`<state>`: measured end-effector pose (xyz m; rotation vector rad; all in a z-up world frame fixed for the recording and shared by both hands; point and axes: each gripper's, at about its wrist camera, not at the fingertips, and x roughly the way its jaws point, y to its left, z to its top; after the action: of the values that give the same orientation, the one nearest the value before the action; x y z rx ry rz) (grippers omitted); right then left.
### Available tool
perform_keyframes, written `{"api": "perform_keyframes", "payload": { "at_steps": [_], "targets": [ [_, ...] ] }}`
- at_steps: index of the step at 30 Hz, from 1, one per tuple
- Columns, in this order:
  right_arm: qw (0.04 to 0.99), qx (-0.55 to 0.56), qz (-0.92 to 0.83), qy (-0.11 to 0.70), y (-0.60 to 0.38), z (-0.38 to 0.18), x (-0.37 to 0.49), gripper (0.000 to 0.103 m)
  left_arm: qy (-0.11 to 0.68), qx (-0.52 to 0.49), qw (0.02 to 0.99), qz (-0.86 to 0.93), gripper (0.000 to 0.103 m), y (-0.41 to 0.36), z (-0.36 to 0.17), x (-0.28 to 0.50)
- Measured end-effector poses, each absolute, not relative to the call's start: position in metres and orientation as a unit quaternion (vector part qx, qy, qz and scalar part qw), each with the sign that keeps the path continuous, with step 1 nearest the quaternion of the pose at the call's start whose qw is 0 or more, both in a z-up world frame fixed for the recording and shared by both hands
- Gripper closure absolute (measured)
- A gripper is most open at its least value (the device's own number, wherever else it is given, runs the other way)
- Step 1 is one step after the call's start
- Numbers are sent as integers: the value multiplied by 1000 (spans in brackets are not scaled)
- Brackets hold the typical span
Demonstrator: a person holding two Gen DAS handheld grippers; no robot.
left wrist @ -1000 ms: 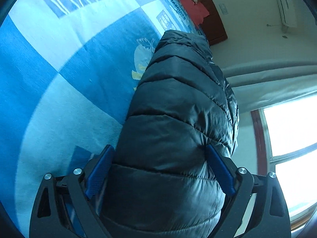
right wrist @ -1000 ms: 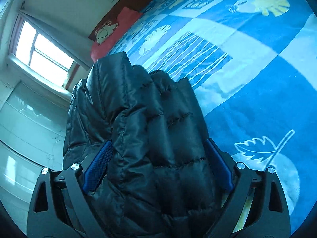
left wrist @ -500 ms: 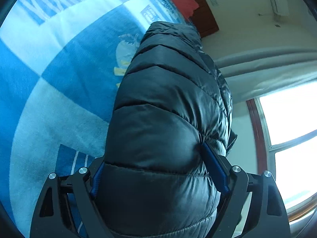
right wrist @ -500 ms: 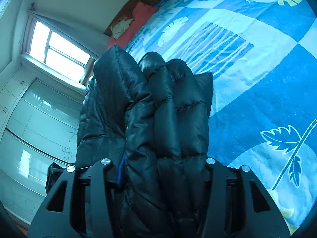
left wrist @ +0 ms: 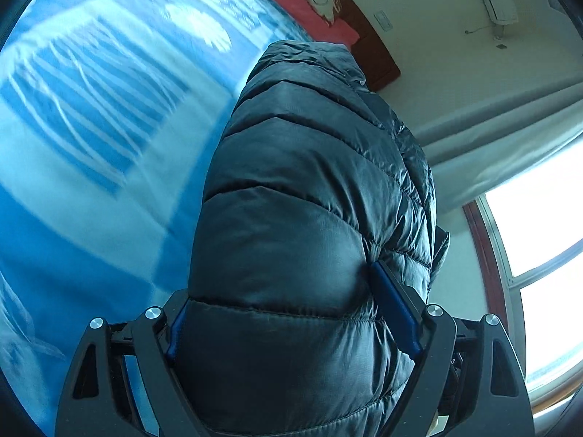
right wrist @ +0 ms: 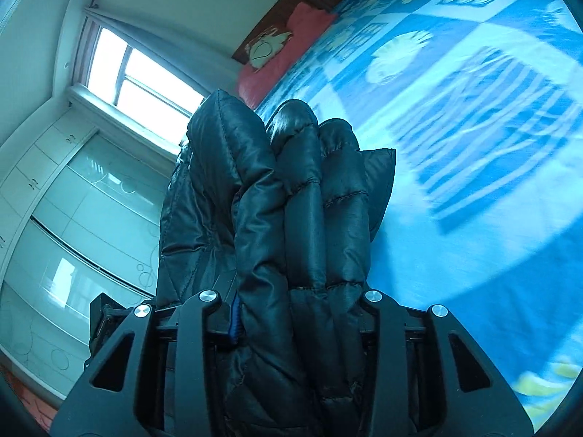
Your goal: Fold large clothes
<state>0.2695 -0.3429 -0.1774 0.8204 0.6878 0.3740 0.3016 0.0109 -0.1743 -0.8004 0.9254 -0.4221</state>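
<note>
Above blue patterned bedspread (left wrist: 91, 189): both grippers hold black quilted puffer jacket (left wrist: 298, 218).
Left gripper (left wrist: 291, 331) wide, pads pressing bulk; right gripper (right wrist: 298, 324) closing tighter on bunched folds, pink pillow (right wrist: 288, 47) at 12.

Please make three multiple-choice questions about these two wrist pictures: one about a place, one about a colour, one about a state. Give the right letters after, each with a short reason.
1. Where is the red pillow?
A. at the far end of the bed, by the headboard
B. on the floor
C. on top of the jacket

2. What colour is the puffer jacket?
A. yellow
B. black
C. white

3. What does the right gripper do with the jacket?
A. hangs away from it
B. clamps bunched folds of it
C. lies under it

Answers:
1 A: it lies against the brown headboard.
2 B: the quilted fabric is dark black in both views.
3 B: its closing jaws squeeze the folds.
</note>
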Motion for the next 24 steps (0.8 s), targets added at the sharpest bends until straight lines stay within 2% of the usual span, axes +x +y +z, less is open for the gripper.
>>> {"api": "perform_keyframes", "payload": {
  "at_steps": [13,24],
  "targets": [
    [822,410,194,346,-293,-190,343,66,434,-348,816,-160,20,53,-178,354],
    [809,429,183,359,-294,-217,346,60,438,-342,819,-142,17,59,-206,360]
  ]
}}
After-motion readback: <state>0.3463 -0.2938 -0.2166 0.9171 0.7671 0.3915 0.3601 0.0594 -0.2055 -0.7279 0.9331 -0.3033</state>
